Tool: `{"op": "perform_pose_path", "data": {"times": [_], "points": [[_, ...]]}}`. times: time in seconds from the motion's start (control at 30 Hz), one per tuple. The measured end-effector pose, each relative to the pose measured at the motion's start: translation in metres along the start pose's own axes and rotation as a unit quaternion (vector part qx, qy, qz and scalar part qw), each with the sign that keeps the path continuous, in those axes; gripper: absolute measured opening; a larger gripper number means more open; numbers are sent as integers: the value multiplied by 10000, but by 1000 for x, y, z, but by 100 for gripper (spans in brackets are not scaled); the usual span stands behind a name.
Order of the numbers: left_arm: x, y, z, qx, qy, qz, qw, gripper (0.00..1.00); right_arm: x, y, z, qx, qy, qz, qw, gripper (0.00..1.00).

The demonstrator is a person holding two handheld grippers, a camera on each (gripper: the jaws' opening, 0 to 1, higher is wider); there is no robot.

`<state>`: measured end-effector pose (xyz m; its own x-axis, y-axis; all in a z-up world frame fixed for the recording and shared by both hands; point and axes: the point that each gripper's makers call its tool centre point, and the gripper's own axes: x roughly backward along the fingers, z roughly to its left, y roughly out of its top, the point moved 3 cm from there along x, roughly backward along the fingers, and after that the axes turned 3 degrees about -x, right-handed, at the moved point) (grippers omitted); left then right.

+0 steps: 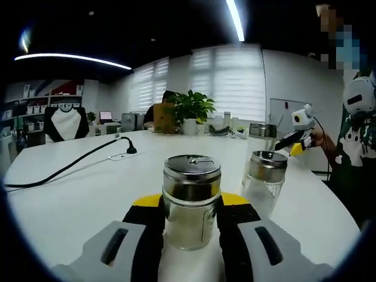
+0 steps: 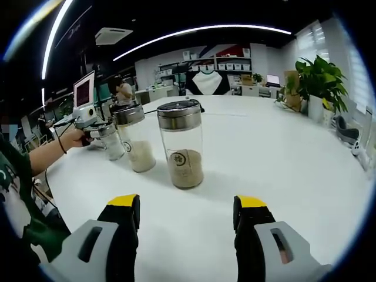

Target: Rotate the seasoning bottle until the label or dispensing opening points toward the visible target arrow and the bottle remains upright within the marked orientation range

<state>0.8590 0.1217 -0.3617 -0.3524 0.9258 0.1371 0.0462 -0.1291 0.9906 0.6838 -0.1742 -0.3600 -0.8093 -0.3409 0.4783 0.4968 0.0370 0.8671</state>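
Observation:
A short glass seasoning bottle (image 1: 191,202) with a perforated metal lid stands upright on the white table (image 1: 88,200). My left gripper (image 1: 191,205) is shut on it, its black pads pressed against both sides. In the right gripper view the same bottle (image 2: 110,141) appears small at far left, with the left gripper (image 2: 88,120) and a hand behind it. My right gripper (image 2: 187,205) is open and holds nothing, a little short of a tall bottle (image 2: 182,150) that is partly filled with brown seasoning. A middle bottle (image 2: 135,138) stands between the other two.
From the left gripper view, the middle bottle (image 1: 264,179) and the tall bottle (image 1: 262,130) stand to the right, with the right gripper (image 1: 296,141) beyond them. A black cable (image 1: 70,167) crosses the table at left. A potted plant (image 1: 191,108) sits at the far edge.

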Motion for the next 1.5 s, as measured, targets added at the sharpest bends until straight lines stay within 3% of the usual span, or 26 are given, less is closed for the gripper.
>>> {"op": "perform_pose_path", "data": {"times": [0.77, 1.5], "points": [[34, -6, -27, 39, 74, -86, 9999, 36, -1, 2, 1, 8, 28, -32, 10000, 65], [41, -8, -45, 100, -31, -119, 9999, 36, -3, 1, 5, 55, 86, -16, 9999, 65]]}}
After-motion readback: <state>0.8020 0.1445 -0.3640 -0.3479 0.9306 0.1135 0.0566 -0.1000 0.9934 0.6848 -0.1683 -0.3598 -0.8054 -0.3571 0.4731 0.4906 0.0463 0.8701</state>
